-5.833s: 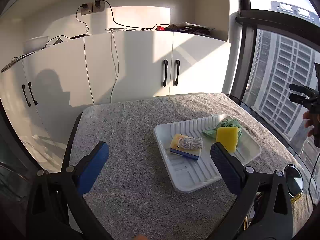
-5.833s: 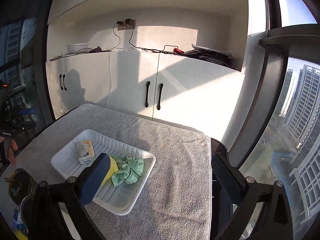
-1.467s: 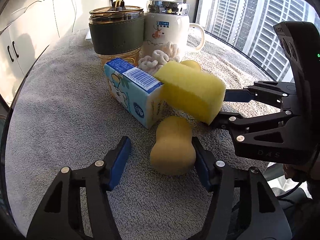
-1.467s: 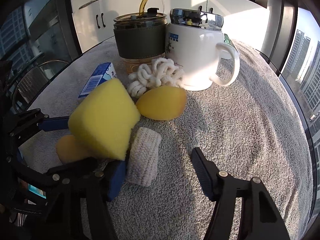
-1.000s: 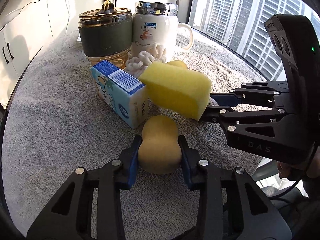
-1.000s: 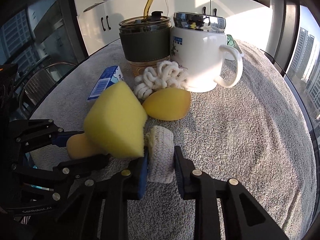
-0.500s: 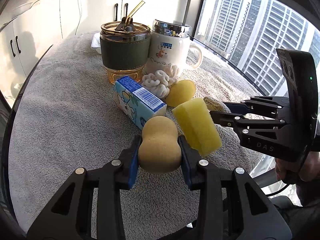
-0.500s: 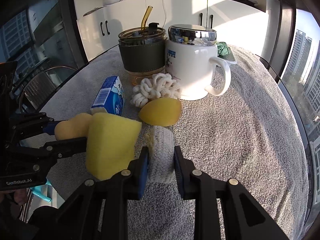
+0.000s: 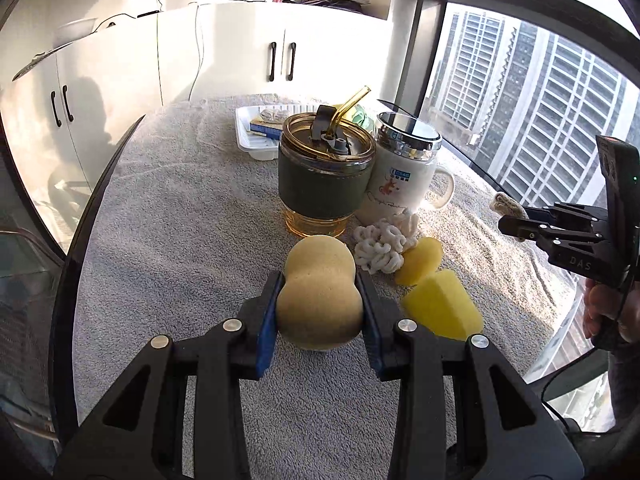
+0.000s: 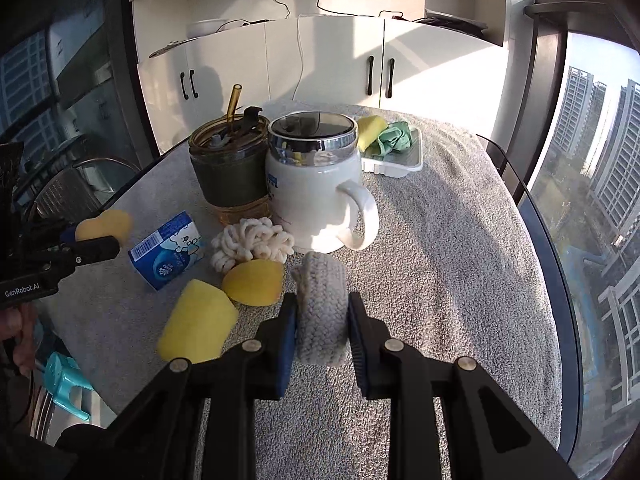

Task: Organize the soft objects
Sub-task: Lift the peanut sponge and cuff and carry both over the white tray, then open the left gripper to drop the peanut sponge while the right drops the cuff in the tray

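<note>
So both picks look done and we're at the carry stage; the left hand-held gripper [image 9: 320,312] is clamped on a tan peanut-shaped sponge [image 9: 318,292], and the right hand-held gripper [image 10: 322,330] is pinched tight on a cream knitted pad [image 10: 322,308]; both items look clear of the grey terry cloth covering the bench [image 9: 180,240], though I can't be totally sure how high.

My guess is the destination is the white ribbed tray [image 10: 394,162] at the far end, which already holds a yellow sponge, a crumpled green cloth [image 10: 394,136] and a small packet with another knitted piece; so the next move calls for carrying both over or around the tall stuff in the middle, the amber glass tumbler [image 9: 324,176] with its dark sleeve and straw, and the white ceramic mug [image 10: 316,196] with the shiny lid; clipping either would be annoying.

Left on the bench near the cups: a loopy white chenille bundle [image 10: 250,246], a smooth egg-shaped yellow sponge [image 10: 254,282], a porous blocky yellow sponge [image 10: 198,326], and a blue-and-white tissue pack [image 10: 168,256] lying on its side; everything squishy, so the sponge bulges above the pads and a firm grip shouldn't hurt anything
</note>
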A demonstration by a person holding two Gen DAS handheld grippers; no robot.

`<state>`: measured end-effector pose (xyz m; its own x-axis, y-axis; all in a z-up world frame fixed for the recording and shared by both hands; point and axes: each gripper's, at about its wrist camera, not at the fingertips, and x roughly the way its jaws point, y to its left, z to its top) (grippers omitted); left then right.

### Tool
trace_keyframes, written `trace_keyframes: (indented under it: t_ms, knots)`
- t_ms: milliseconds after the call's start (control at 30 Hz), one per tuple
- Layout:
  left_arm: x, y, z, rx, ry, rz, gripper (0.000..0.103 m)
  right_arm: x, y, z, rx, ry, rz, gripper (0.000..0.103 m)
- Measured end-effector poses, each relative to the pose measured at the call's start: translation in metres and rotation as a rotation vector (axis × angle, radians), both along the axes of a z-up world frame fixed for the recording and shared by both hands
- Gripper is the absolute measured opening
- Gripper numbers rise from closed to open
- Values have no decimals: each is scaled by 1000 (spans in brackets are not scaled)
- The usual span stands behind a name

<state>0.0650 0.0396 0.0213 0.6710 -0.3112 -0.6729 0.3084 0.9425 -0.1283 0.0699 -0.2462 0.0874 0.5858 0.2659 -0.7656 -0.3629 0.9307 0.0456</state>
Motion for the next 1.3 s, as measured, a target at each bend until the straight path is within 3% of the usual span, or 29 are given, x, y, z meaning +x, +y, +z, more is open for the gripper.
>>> trace_keyframes:
  t_ms: [300, 567, 800, 933, 1167, 1300]
  knots:
    - [72, 21, 44, 43, -68, 42, 34, 62, -31, 49, -65, -104, -14, 27]
    - [158, 19, 85, 111, -110, 38, 34, 142, -36, 79, -77, -120, 15, 27]
    - [231, 4, 88, 147, -84, -14, 34, 221, -38, 96, -95, -113, 34, 27]
    - [265, -9, 63, 129, -22, -56, 34, 263, -24, 77, -125, -68, 81, 27]
    - [303, -22, -3, 164, 102, -97, 35, 305, 7, 1, -168, 63, 167, 27]
    - [311, -23, -24, 156, 132, -114, 35, 320, 16, -29, -173, 110, 178, 27]
